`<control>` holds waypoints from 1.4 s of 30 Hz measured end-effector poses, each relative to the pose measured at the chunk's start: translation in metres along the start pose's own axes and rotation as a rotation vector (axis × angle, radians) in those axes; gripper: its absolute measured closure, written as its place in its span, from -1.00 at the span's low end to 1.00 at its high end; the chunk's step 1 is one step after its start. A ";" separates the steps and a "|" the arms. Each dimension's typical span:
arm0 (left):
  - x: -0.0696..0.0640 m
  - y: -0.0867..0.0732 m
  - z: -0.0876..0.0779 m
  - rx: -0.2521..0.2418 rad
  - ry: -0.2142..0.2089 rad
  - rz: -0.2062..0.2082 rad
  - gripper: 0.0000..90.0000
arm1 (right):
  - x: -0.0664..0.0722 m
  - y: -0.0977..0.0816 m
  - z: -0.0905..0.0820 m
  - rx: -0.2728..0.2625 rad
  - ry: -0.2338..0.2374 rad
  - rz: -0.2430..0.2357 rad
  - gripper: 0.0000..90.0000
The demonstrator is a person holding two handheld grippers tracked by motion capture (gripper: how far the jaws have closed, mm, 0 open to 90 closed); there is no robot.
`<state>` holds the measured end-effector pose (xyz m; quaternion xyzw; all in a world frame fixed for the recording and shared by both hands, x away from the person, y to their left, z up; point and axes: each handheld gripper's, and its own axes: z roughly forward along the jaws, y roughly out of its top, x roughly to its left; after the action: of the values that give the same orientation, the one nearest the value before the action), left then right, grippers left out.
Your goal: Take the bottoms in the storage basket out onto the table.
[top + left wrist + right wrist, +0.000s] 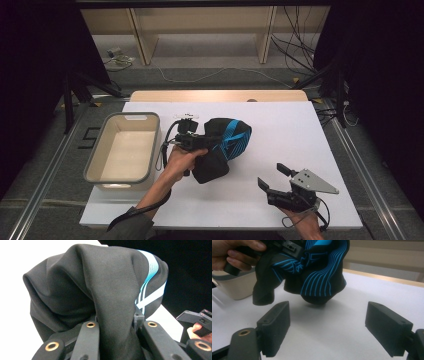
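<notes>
R gripper (275, 176) agape; L gripper (200, 142) w/ black cloth (220, 150)

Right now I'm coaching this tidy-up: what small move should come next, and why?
Probably carry the black garment leftward over the bin: the left gripper is clamped on it, lifted off the table, while the right gripper waits open.

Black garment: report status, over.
Left gripper shut on black garment, lifted off table. Right gripper open, empty. Bin left, path clear.

black garment (222, 145) with blue stripes, beige tub (98, 160)
</notes>
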<state>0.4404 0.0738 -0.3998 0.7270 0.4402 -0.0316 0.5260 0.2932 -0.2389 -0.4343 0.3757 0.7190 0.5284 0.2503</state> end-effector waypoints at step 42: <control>-0.003 -0.021 0.041 0.091 0.026 0.055 0.63 | 0.001 0.000 -0.001 -0.001 0.004 -0.005 -0.53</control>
<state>0.4409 0.0409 -0.4320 0.7625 0.4249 -0.0276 0.4871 0.2917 -0.2386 -0.4339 0.3726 0.7201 0.5290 0.2505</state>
